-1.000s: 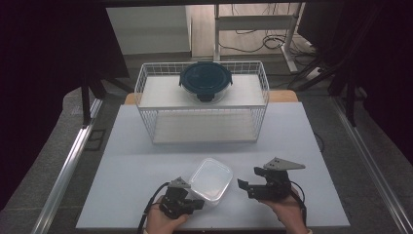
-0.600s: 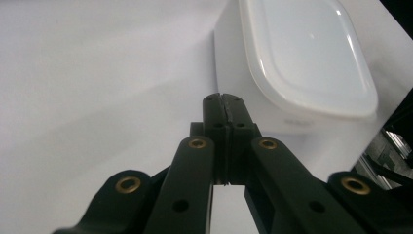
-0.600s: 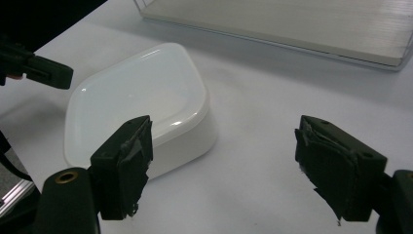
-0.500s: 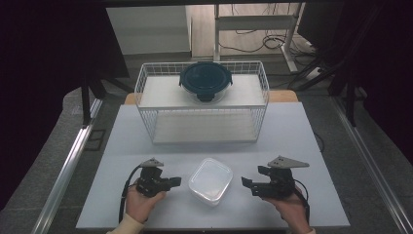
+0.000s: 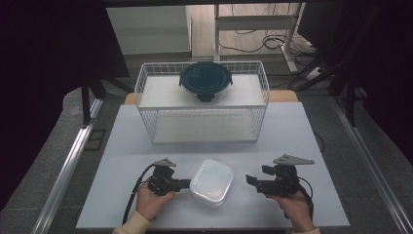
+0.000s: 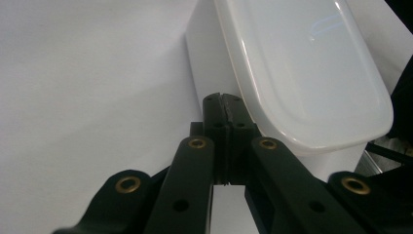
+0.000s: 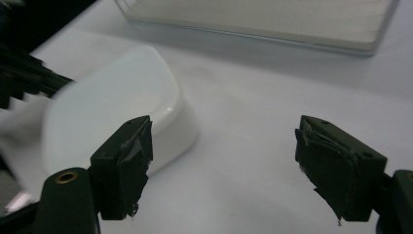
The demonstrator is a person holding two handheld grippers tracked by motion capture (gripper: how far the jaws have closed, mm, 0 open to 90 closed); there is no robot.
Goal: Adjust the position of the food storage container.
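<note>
You are working at a pale table that stands in a dim room, with dark screens to either side and grey floor around it. Beyond the far edge, cables lie on the floor near a metal frame. At the back of the table stands a white wire basket, and a round dark-lidded container sits on top of it, near the middle.

The thing in hand is a white box with its lid on. It lies flat on the near part of the table, between your two hands and well apart from the basket.

Your left gripper points toward the box from its left. Its jaws are pressed together with nothing between them, as the left gripper view shows plainly, and their tips sit right against the box's side wall, just under the lid's rim. Whether they press on it or only meet it, you cannot tell.

Your right gripper is level on the other side, aimed at the box but clear of it, with bare table between. Its jaws stand wide apart and hold nothing; in the right gripper view the box lies beyond the left pad.
</note>
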